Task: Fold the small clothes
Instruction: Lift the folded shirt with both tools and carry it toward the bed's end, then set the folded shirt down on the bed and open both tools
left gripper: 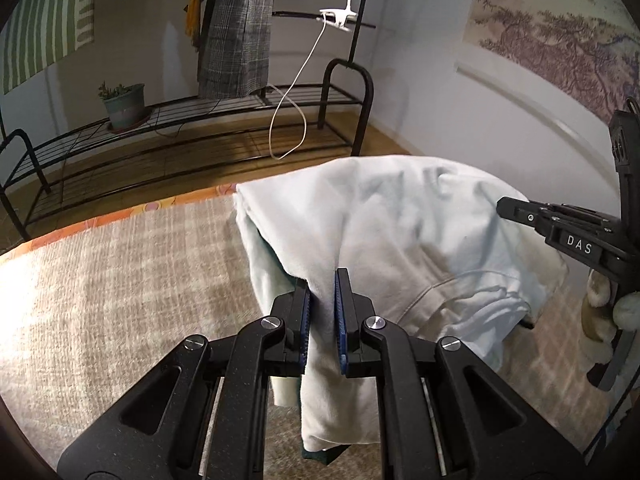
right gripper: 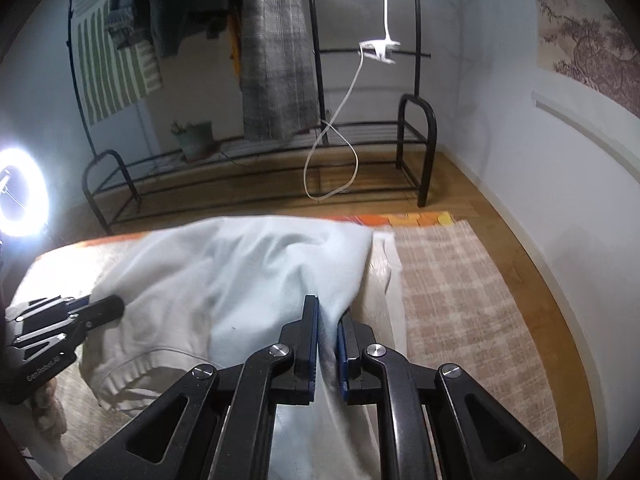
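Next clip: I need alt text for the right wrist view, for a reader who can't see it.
The right gripper has its jaws shut on a fold of a pale blue sweatshirt, held up over a checked rug. At the left edge, the left gripper holds the sweatshirt's other side. Behind stand a black clothes rack, a potted plant and a glowing ring light.

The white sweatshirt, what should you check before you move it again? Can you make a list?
1. Left gripper pinching the white sweatshirt: ok.
2. Right gripper pinching the other edge: ok.
3. Sweatshirt lifted, draped between both grippers: ok.
4. Cloth smooth: not ok, bunched and creased.
5. Checked blanket underneath has room to lay it down: ok.
6. Hanging lower part free of snags: cannot tell.
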